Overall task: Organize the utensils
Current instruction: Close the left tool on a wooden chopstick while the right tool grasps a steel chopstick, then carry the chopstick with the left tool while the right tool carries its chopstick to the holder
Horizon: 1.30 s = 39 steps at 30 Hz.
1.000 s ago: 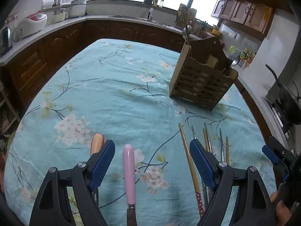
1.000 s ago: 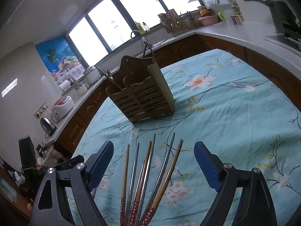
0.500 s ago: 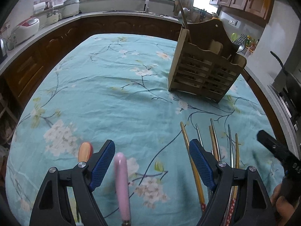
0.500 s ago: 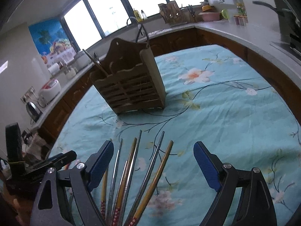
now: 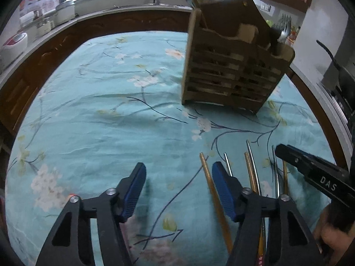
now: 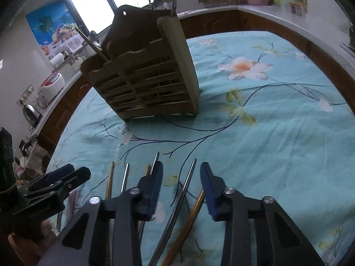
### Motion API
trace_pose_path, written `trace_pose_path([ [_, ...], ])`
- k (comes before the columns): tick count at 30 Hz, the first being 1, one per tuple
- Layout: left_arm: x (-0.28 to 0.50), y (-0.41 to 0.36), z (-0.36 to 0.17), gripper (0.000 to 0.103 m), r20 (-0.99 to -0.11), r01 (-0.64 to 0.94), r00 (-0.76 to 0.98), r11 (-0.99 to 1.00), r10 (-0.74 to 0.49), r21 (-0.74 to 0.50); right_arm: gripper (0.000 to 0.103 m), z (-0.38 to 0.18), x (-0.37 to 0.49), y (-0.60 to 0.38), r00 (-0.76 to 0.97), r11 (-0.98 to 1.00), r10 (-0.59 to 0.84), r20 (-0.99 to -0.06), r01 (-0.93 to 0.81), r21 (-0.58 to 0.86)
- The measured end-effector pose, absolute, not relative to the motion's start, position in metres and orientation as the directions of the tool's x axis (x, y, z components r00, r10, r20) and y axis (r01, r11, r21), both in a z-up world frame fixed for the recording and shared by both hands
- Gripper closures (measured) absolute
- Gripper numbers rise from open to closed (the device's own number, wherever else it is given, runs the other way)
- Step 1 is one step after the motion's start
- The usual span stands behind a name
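Lying fanned on the floral cloth (image 5: 93, 115) of the worktop, the chopsticks (image 6: 185, 184) sit on the near side of the wooden holder (image 6: 146, 73), well apart from it, tips toward it. The holder stands upright with a spoon (image 6: 94, 41) and other utensils sticking out of its compartments. The right gripper (image 6: 180, 187) hangs over the fan; its fingers have just been closing and now stand narrow, with a steel stick and a gold one (image 6: 193, 208) in the gap between them, though neither pad is seen pressing on either stick. The other sticks lie outside its left finger, farther from the holder's right end. The left gripper (image 5: 177, 190) is beside the fan on the side away from the right one, its fingers (image 5: 135, 190) half closed after also just narrowing; only cloth shows between them, and a gold stick (image 5: 210, 188) passes just inside its right finger without being clamped. Part of a hand (image 5: 330, 232) shows behind the right gripper in the left view.
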<state>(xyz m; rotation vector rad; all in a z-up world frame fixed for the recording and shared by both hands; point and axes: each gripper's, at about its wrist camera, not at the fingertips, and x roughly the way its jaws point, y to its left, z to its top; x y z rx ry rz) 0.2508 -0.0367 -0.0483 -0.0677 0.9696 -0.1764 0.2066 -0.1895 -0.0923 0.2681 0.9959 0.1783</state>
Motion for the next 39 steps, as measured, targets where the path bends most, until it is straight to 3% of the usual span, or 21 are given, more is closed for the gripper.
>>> trace_pose_path([
  [3,0.260,-0.046,-0.058,0.052,-0.831,0.143,0.522,0.980,-0.192,-0.137,0.073,-0.097,0.213,-0.189,0.517,0.954,0.269,-0.813,-0.030,0.297],
  [5,0.266,-0.051,-0.063,0.064,-0.842,0.158,0.499,0.977,-0.204,-0.143,0.076,-0.101,0.218,-0.188,0.495,0.958,0.265,-0.827,-0.037,0.285],
  [11,0.275,-0.061,-0.070,0.085,-0.849,0.191,0.498,0.977,-0.180,-0.095,0.080,-0.106,0.224,-0.180,0.474,0.971,0.234,-0.849,-0.067,0.231],
  [13,0.278,-0.062,-0.072,0.093,-0.849,0.196,0.497,0.976,-0.178,-0.090,0.086,-0.106,0.225,-0.178,0.475,0.976,0.215,-0.853,-0.069,0.207],
  [15,0.280,-0.062,-0.073,0.094,-0.849,0.200,0.496,0.975,-0.184,-0.095,0.094,-0.108,0.226,-0.177,0.479,0.981,0.192,-0.857,-0.067,0.183],
  [19,0.279,-0.059,-0.072,0.099,-0.850,0.195,0.490,0.975,-0.194,-0.111,0.095,-0.107,0.224,-0.177,0.487,0.980,0.193,-0.852,-0.060,0.187],
  [27,0.261,-0.030,-0.048,0.099,-0.809,0.173,0.521,0.962,-0.272,-0.212,0.097,-0.085,0.213,-0.189,0.528,0.947,0.291,-0.798,-0.043,0.317],
  [39,0.213,0.006,0.010,0.099,-0.723,0.178,0.608,0.943,-0.329,-0.280,0.099,-0.029,0.191,-0.187,0.621,0.929,0.333,-0.710,-0.089,0.358],
])
